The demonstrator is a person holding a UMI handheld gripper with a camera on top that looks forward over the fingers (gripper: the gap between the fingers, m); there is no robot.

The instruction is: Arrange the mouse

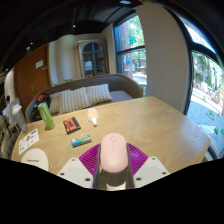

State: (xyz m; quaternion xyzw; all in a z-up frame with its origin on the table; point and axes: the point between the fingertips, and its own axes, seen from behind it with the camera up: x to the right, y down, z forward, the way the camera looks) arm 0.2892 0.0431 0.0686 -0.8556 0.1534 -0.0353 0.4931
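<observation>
A pale pink computer mouse [112, 155] sits between my gripper's [112, 160] two fingers, whose magenta pads [89, 158] press against its left and right sides. The mouse is held above the light wooden table [150, 120], its nose pointing forward along the fingers. Its rear end is hidden behind the gripper body.
On the table's left part stand a green bottle [46, 116], a small red and dark box [71, 125], a teal flat pack [81, 142], a small white object [93, 119] and a white disc [33, 158]. A grey sofa [85, 97] with pillows lies beyond, windows to the right.
</observation>
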